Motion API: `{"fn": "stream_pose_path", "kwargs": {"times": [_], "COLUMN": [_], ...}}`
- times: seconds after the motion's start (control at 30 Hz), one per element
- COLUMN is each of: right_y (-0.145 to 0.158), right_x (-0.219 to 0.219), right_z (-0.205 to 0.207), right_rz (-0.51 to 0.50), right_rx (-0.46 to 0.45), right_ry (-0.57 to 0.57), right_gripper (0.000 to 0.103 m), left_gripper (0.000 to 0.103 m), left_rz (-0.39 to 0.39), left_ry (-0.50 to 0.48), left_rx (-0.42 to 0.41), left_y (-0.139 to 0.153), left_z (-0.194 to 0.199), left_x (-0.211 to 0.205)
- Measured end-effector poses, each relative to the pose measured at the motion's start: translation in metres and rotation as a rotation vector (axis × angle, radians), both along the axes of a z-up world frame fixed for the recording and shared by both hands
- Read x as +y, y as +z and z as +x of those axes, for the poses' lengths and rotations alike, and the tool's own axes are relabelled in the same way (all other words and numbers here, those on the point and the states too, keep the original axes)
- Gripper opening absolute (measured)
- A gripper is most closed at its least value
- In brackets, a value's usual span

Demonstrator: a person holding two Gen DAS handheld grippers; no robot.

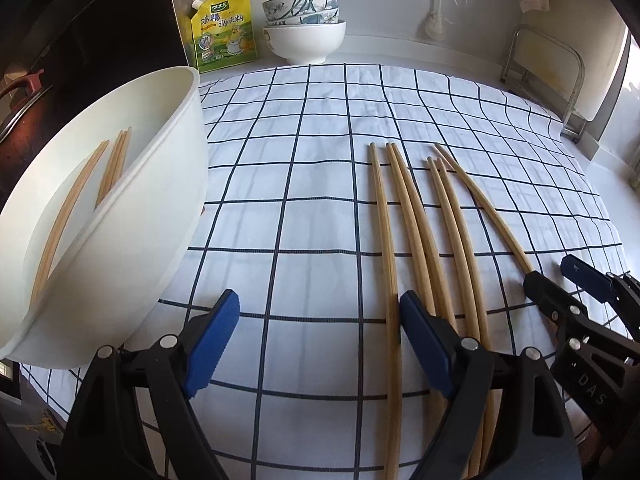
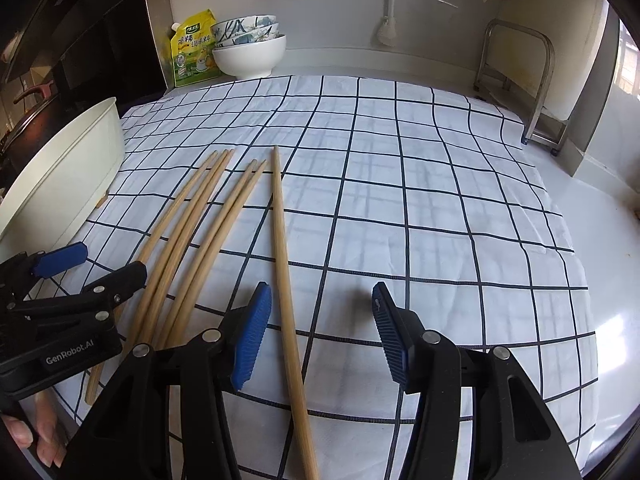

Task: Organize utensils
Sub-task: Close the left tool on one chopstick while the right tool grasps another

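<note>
Several wooden chopsticks lie side by side on the checked cloth; they also show in the right wrist view. A white tub at the left holds several chopsticks. My left gripper is open and empty, low over the cloth, with the leftmost chopstick just inside its right finger. My right gripper is open and empty; the rightmost chopstick lies on the cloth between its fingers. The right gripper shows in the left wrist view, and the left in the right wrist view.
Stacked bowls and a yellow seasoning pouch stand at the back by the wall. A metal rack stands at the back right. A dark stove area with a pot lies left of the tub.
</note>
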State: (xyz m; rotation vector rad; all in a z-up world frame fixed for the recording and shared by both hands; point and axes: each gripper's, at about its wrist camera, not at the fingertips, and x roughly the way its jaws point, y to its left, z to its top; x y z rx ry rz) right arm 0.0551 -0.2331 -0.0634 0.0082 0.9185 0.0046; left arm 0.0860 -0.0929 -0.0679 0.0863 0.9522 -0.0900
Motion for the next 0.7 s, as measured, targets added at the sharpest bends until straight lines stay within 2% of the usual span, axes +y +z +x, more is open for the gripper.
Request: {"fn": "stream_pose_path", "kwargs": {"times": [0.13, 0.2, 0.23, 0.27, 0.3, 0.33, 0.37, 0.7], "right_y": [-0.001, -0.001, -0.001, -0.001, -0.001, -0.001, -0.001, 0.007], "right_x": [0.011, 0.016, 0.018, 0.021, 0.022, 0.022, 0.021, 0.0], "right_z": [0.0, 0.001, 0.001, 0.002, 0.002, 0.002, 0.002, -0.006], "right_rz": [-0.028, -0.036, -0.033, -0.035, -0.04, -0.044, -0.037, 0.107], "right_rx": [-0.009, -0.011, -0.01, -0.011, -0.011, -0.011, -0.011, -0.025], "right_ry": [0.032, 0.057, 0.068, 0.077, 0.082, 0.082, 0.081, 0.024], "right_gripper": [0.046, 0.033, 0.029, 0.019, 0.008, 0.007, 0.007, 0.006], "left_gripper": [0.065, 0.054, 0.045, 0.032, 0.026, 0.015, 0.008, 0.008], "left_rz": [-0.017, -0.027, -0.033, -0.038, -0.04, -0.037, -0.048, -0.128], "left_ry": [-0.013, -0.031, -0.041, -0.052, -0.062, -0.07, -0.079, -0.105], "left_rx": [-0.003, 0.0, 0.001, 0.002, 0.003, 0.004, 0.009, 0.033], "left_y": [0.0, 0.002, 0.002, 0.003, 0.003, 0.003, 0.003, 0.011], "left_z": [0.005, 0.006, 0.006, 0.005, 0.004, 0.004, 0.003, -0.011], "left_x": [-0.005, -0.009, -0.011, -0.013, -0.016, -0.017, -0.018, -0.008]}}
